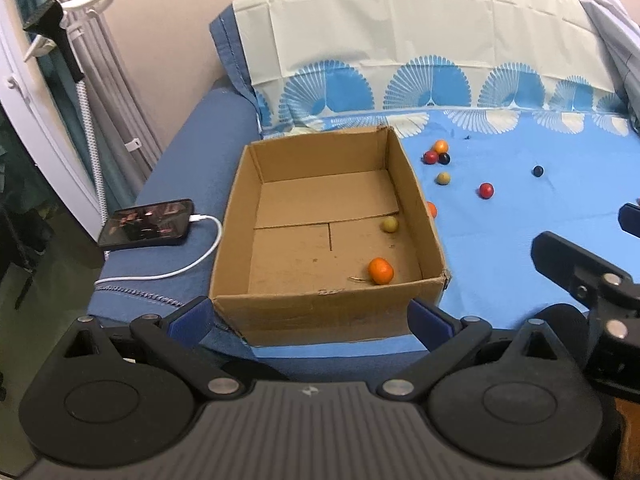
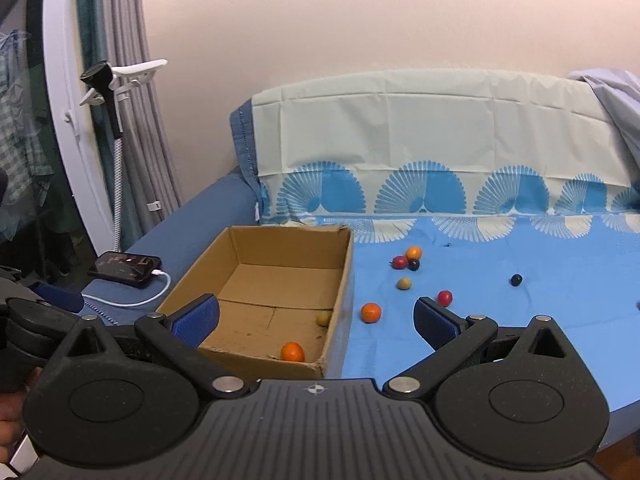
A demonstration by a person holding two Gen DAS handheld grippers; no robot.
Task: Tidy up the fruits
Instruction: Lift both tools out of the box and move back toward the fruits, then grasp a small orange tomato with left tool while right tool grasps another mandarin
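Observation:
An open cardboard box [image 1: 328,316] [image 2: 192,280] sits on a blue cloth. Inside lie an orange fruit [image 1: 380,270] [image 2: 292,351] and a yellow-green fruit [image 1: 389,224] [image 2: 323,319]. Right of the box, several small fruits lie on the cloth: an orange one [image 2: 371,312] close to the box wall, a red one [image 1: 486,190] [image 2: 444,298], a yellow one [image 1: 443,178] [image 2: 404,283], a dark one [image 1: 538,171] [image 2: 516,279], and a cluster [image 1: 437,155] [image 2: 407,260]. My left gripper [image 1: 310,316] is open and empty at the box's near wall. My right gripper [image 2: 316,316] is open and empty, above the box's near right corner.
A phone [image 1: 149,224] [image 2: 125,268] on a white charging cable [image 1: 188,264] lies on the blue sofa arm left of the box. The cloth-draped backrest [image 1: 400,32] rises behind. A white stand [image 2: 116,128] and curtains are at far left.

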